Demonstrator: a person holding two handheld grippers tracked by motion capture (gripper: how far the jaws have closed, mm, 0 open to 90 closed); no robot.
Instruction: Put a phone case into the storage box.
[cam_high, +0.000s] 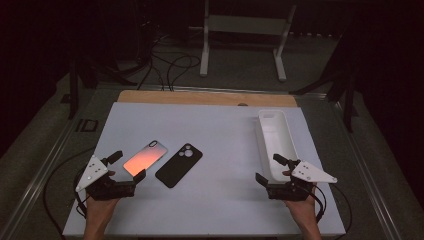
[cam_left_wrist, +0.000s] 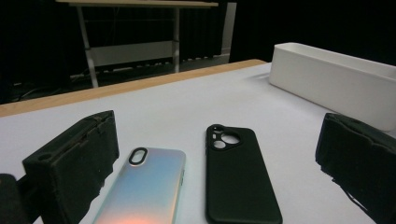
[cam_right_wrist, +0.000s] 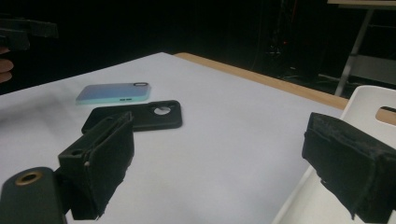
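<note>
Both grippers sat at the near edge of the white mat (cam_high: 215, 125), each in a hand that came in from the bottom of the high view. Left gripper (cam_high: 130, 165) had its jaws spread wide with nothing between the pads; its upper jaw stood clear of the iridescent case (cam_high: 145, 158) and its lower jaw lay just at that case's near end, though I could not tell whether it touched. In the left gripper view the iridescent case (cam_left_wrist: 144, 186) and the black case (cam_left_wrist: 238, 179) lay side by side ahead of the open jaws, backs up, camera cut-outs away from the person. Right gripper (cam_high: 270, 169) was likewise spread and empty, its jaws just beside the near end of the bin (cam_high: 264, 131), which stood lengthwise on the mat's right side, well apart from the cases. From the right gripper view the black case (cam_right_wrist: 135, 116) lay nearer than the iridescent one (cam_right_wrist: 114, 92), and a corner of the bin (cam_right_wrist: 369, 100) showed at the right. Judging by this layout, the job looked like moving the cases into the bin, and none of it was done: both cases rested flat on the mat left of the bin, nothing was gripped, and the bin looked empty. Everything remained, beginning with a close on the iridescent case.
</note>
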